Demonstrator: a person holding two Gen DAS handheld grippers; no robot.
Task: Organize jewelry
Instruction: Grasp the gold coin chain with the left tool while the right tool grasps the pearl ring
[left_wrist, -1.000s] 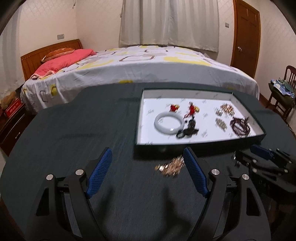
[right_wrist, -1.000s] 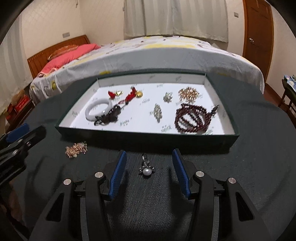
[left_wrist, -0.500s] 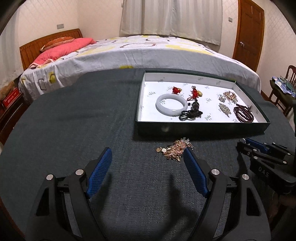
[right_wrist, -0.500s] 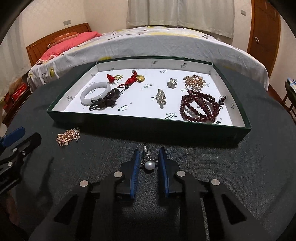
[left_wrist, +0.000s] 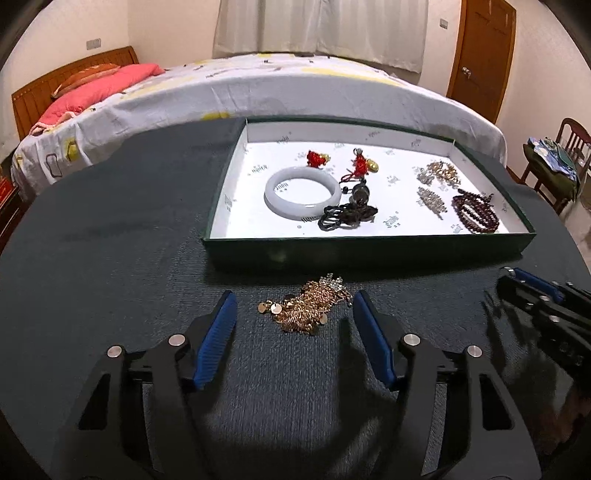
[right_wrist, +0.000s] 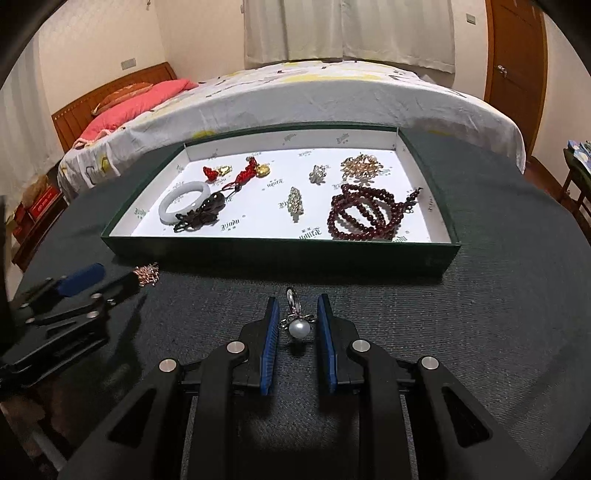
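Note:
A gold chain bundle (left_wrist: 310, 308) lies on the dark table cloth, just in front of the green tray (left_wrist: 369, 254). My left gripper (left_wrist: 294, 297) straddles it; its jaws are closing and the blue pads stand clear of the chain on both sides. A pearl ring (right_wrist: 298, 328) sits between the pads of my right gripper (right_wrist: 297, 300), which is shut on it. The white-lined tray (right_wrist: 280, 254) holds a white bangle (left_wrist: 302, 194), red knot charms (right_wrist: 251, 171), a dark cord pendant (right_wrist: 201, 214), small brooches (right_wrist: 295, 199) and a dark red bead bracelet (right_wrist: 364, 214).
A bed (left_wrist: 258, 85) with a patterned cover runs along the table's far edge. A wooden door (left_wrist: 480, 51) and a chair (left_wrist: 554, 162) with clothes stand at the right. Bare cloth stretches to the left of the tray.
My left gripper came down and forward so the gold chain now lies between its fingers, and its jaws narrowed. My right gripper closed on the pearl ring.

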